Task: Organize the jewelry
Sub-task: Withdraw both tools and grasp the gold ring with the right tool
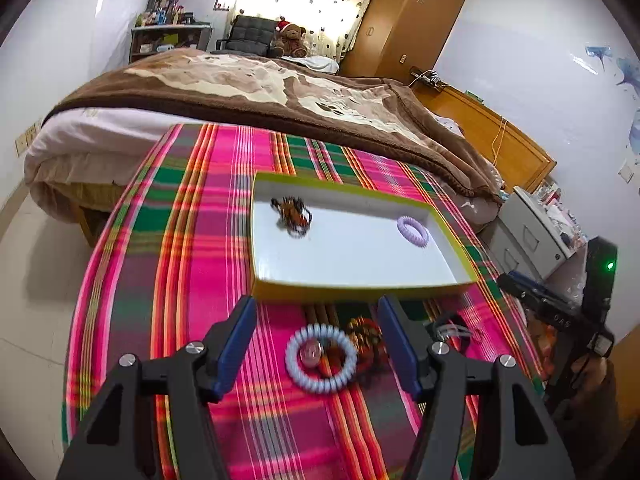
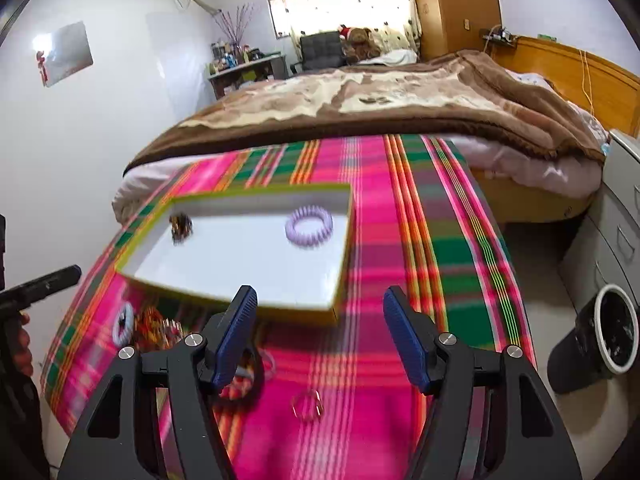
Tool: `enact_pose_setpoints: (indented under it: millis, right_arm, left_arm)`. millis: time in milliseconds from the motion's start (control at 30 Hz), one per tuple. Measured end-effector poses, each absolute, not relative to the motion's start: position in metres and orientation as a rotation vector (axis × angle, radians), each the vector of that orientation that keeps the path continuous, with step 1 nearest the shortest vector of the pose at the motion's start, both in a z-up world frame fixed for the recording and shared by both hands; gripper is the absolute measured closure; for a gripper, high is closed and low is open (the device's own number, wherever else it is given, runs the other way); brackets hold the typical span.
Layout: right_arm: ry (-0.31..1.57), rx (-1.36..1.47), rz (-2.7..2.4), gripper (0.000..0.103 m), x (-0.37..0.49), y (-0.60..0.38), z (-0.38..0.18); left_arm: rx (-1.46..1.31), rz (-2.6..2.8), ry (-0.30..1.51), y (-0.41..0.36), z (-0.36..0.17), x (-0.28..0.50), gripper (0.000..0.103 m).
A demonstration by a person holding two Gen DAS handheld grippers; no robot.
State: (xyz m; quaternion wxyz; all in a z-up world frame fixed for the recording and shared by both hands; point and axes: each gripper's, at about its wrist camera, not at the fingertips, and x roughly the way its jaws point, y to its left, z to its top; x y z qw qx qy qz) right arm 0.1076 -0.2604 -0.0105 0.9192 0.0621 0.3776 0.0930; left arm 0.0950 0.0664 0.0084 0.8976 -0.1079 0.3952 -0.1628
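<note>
A shallow white tray with a yellow-green rim lies on the plaid cloth. In it are a lilac spiral hair tie and a dark beaded bracelet. My left gripper is open and empty above a pale blue spiral tie with a pink bead inside it, beside an orange-red beaded piece. My right gripper is open and empty above the cloth, near a small clear ring and a dark loop.
The plaid-covered table stands against a bed with a brown blanket. A grey drawer cabinet and a black bin stand to the right. The other hand-held gripper shows at the right edge.
</note>
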Motion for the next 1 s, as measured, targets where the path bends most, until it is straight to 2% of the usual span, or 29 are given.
enact_pose_setpoints:
  millis: [500, 633, 867, 967, 1000]
  right_arm:
    - [0.866, 0.023, 0.182, 0.037, 0.069, -0.245, -0.052]
    - [0.892, -0.002, 0.174, 0.053, 0.073, -0.241, -0.059]
    - [0.887, -0.048, 0.188, 0.055, 0.072, -0.232, -0.060]
    - [0.885, -0.059, 0.183, 0.065, 0.072, -0.230, -0.060]
    - [0.885, -0.064, 0.183, 0.066, 0.072, -0.229, -0.060]
  left_arm:
    - [-0.247, -0.318, 0.840, 0.068, -0.017, 0.064, 0.039]
    - [-0.255, -0.314, 0.854, 0.064, -0.023, 0.063, 0.039]
    - [-0.243, -0.300, 0.861, 0.060, -0.030, 0.064, 0.039]
    - [-0.236, -0.294, 0.869, 0.059, -0.032, 0.065, 0.039]
    - [-0.239, -0.290, 0.872, 0.059, -0.033, 0.066, 0.039]
